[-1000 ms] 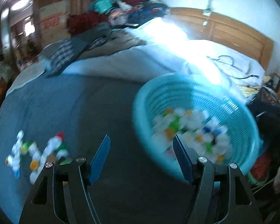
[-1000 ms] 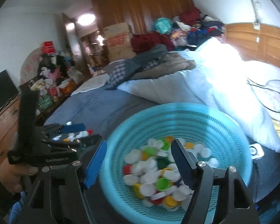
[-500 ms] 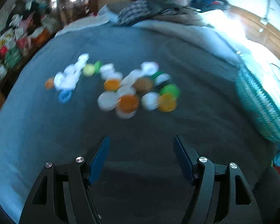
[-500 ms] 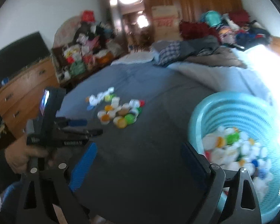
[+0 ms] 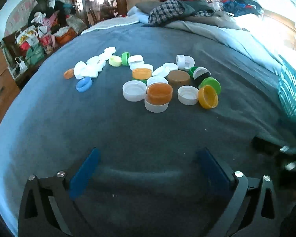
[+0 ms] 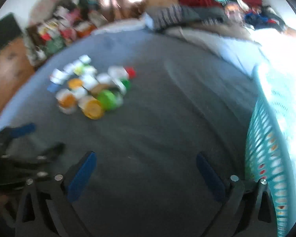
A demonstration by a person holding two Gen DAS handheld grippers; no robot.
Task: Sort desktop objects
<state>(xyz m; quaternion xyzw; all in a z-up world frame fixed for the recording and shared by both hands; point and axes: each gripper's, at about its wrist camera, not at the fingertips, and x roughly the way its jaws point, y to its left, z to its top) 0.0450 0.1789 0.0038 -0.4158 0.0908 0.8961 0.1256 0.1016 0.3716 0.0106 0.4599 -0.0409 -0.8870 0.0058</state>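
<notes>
loose bottle caps [image 5: 159, 93] of mixed colours lie clustered on the bedspread, teal basket [image 5: 291, 96] well apart.

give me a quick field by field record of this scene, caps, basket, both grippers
surface: dark grey blanket on a bed
caps: loose cluster of bottle caps, mostly white, some orange, green, yellow, one blue
nearest cap: orange cap resting on a white one
basket: teal basket at the right edge, apart from the caps
left gripper: open, empty, short of the caps
right gripper: open, empty, beside the basket
right view: blurred
</notes>
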